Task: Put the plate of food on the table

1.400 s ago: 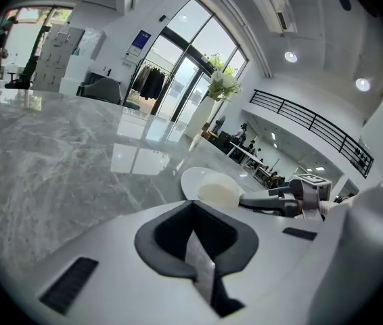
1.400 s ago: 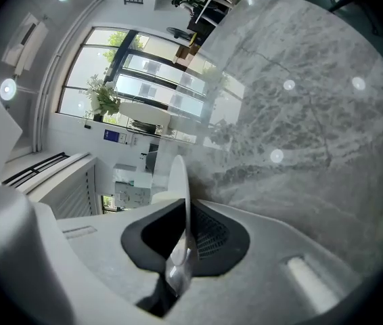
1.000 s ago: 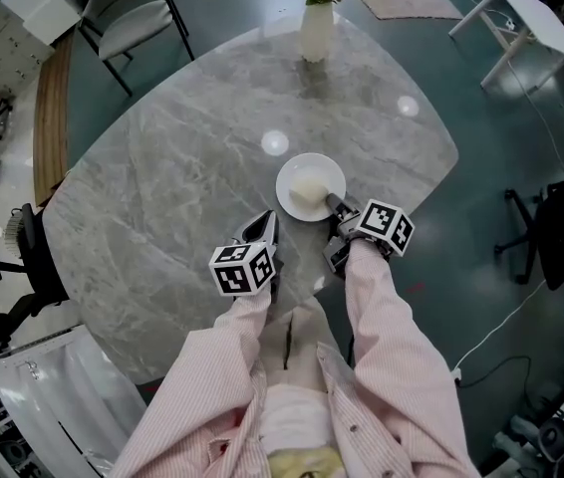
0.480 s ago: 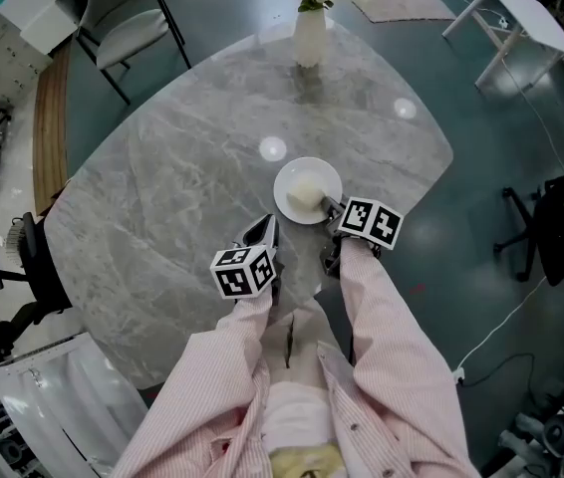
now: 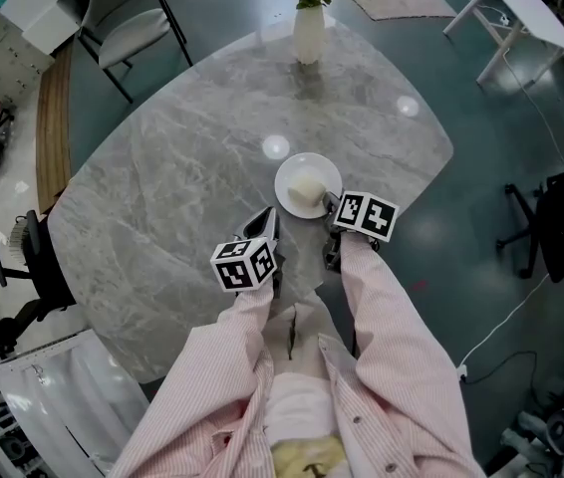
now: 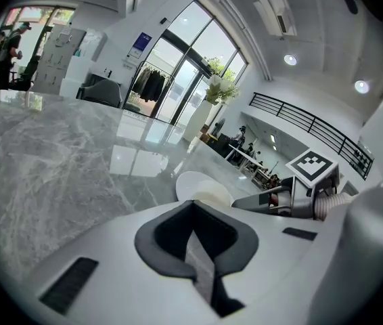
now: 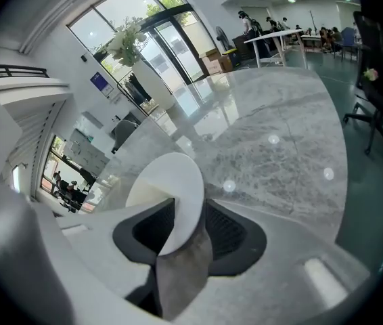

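- A round white plate (image 5: 309,181) of pale food sits on the glossy grey marble bench (image 5: 182,157).
- The right hand-held gripper (image 5: 330,205), at the plate's 5 o'clock, clamped the rim a second ago; its jaws are opening, with the rim loose between them.
- The left hand-held gripper (image 5: 266,223) is closed and empty.

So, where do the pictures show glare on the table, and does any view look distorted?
Head view: two round lamp glare spots on the marble table, otherwise even light. Left gripper view: strong fisheye bending, window reflection on the table. Right gripper view: same bending, dark corners, small light dots.
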`<state>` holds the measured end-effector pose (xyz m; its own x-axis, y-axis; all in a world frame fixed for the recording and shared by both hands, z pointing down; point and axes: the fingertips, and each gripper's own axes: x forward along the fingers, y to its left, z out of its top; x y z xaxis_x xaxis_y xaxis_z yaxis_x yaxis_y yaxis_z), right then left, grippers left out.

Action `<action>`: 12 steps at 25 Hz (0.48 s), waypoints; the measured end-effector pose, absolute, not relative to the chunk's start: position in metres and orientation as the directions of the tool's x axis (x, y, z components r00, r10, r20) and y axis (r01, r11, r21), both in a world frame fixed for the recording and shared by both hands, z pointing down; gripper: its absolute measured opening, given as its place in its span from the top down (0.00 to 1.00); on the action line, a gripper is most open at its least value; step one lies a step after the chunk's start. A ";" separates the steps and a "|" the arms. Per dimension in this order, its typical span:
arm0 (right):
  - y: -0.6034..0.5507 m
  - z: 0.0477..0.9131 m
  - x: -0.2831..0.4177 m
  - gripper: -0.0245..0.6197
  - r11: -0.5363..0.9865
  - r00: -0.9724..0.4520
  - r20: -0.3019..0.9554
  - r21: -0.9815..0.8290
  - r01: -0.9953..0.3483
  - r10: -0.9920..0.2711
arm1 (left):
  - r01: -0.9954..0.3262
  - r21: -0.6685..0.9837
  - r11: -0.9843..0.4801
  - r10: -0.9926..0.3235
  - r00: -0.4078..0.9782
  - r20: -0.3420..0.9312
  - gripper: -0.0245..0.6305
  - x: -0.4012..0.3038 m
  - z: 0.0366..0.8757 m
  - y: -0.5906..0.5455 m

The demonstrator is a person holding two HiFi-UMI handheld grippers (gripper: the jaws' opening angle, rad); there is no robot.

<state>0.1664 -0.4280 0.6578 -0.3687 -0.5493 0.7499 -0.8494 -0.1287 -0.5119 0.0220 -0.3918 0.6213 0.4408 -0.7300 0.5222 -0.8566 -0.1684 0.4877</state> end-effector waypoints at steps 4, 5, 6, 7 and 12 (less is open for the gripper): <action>-0.427 0.655 0.171 0.75 -0.125 -0.361 0.746 -0.506 -0.853 -0.559 | -0.859 0.481 -0.175 -0.736 0.439 0.516 0.97 0.021 0.617 -0.392; -0.427 0.653 0.172 0.75 -0.123 -0.366 0.739 -0.515 -0.848 -0.565 | -0.859 0.480 -0.178 -0.738 0.439 0.513 0.97 0.022 0.615 -0.391; -0.427 0.650 0.174 0.75 -0.119 -0.369 0.733 -0.519 -0.847 -0.571 | -0.859 0.479 -0.183 -0.740 0.441 0.508 0.97 0.022 0.613 -0.390; -0.425 0.647 0.177 0.75 -0.113 -0.368 0.729 -0.517 -0.848 -0.577 | -0.858 0.476 -0.190 -0.742 0.443 0.503 0.97 0.023 0.609 -0.389; -0.414 0.628 0.187 0.78 -0.061 -0.358 0.718 -0.486 -0.872 -0.597 | -0.857 0.459 -0.234 -0.753 0.459 0.473 0.97 0.023 0.590 -0.382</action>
<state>0.1874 -0.4144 0.6281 -0.3582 -0.5972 0.7176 -0.8717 -0.0614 -0.4862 0.0231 -0.3823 0.5899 0.4585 -0.7526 0.4726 -0.8571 -0.2341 0.4588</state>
